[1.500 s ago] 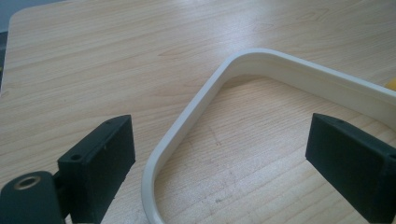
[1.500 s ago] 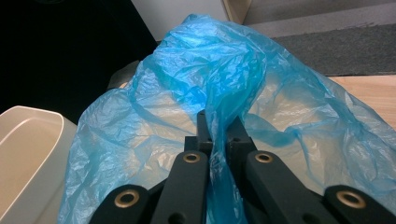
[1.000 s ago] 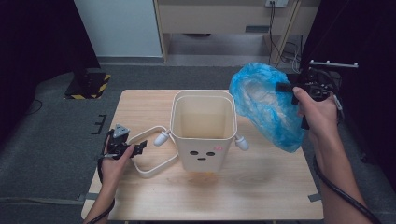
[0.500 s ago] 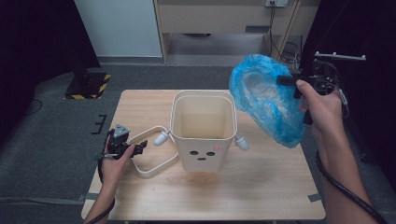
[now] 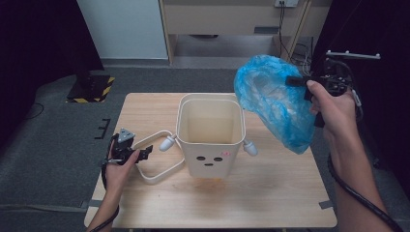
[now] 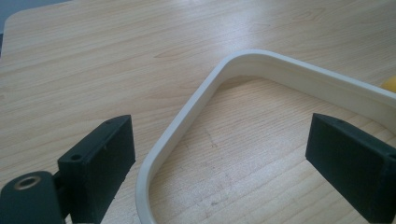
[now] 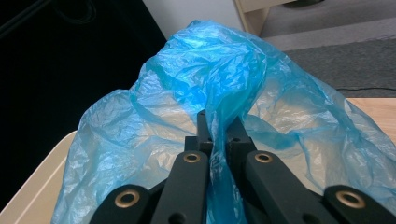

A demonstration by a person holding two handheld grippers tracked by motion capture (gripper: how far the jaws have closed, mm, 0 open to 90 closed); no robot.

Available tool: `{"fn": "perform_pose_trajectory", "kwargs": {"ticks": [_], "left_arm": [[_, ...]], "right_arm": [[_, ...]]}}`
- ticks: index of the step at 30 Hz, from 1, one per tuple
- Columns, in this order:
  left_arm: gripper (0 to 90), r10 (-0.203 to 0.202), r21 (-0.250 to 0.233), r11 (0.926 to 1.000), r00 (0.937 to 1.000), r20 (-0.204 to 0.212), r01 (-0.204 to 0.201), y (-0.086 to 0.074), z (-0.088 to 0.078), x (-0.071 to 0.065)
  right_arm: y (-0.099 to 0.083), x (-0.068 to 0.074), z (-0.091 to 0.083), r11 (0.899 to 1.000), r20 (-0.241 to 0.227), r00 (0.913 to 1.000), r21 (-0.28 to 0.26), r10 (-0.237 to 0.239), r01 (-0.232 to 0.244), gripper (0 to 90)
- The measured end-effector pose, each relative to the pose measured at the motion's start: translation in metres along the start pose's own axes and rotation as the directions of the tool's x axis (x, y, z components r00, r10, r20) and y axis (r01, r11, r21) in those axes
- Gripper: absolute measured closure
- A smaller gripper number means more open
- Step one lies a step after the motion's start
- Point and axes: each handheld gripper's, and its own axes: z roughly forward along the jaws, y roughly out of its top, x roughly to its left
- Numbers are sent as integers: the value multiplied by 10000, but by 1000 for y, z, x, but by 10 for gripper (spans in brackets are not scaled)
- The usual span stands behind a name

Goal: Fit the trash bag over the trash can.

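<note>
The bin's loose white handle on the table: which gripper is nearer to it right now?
Left. The left gripper sits low at the table with its open jaws straddling the handle. The right gripper is up beyond the bin, shut on the blue bag.

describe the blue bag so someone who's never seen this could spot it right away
Start at the wooden table and find the cream bin with a face in its middle. Above the bin's right side hangs the blue bag, crinkled thin plastic pinched in the right gripper. It's the only blue, see-through thing, held in the air.
</note>
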Motion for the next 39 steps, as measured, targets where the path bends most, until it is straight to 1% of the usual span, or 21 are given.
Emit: {"fn": "perform_pose_trajectory", "kwargs": {"ticks": [5,13,17,23,27,30,39], "left_arm": [[76,7,0,10000,10000,-3,-7,0,0,0],[76,12,1,10000,10000,-7,-12,0,0,1],[76,15,-9,10000,10000,-14,-15,0,0,1],[76,3,-14,10000,10000,-18,-3,0,-1,1],[76,16,-21,10000,10000,-21,-16,0,0,1],[76,4,-42,10000,10000,-16,-4,0,-1,1],[76,9,-35,10000,10000,4,-9,0,-1,1]], "right_arm": [[-2,11,8,9998,-277,9996,213,-32,38,890],[-6,22,24,9992,-744,9972,395,2,27,891],[-7,30,30,9988,-878,9961,476,-62,104,890],[-6,42,34,9982,-1082,9937,496,-276,331,891],[-4,52,35,9973,-1227,9916,558,-405,476,891],[-4,62,37,9959,-1379,9885,569,-624,708,890],[-6,84,46,9912,-1810,9786,709,-975,1118,890]]}}
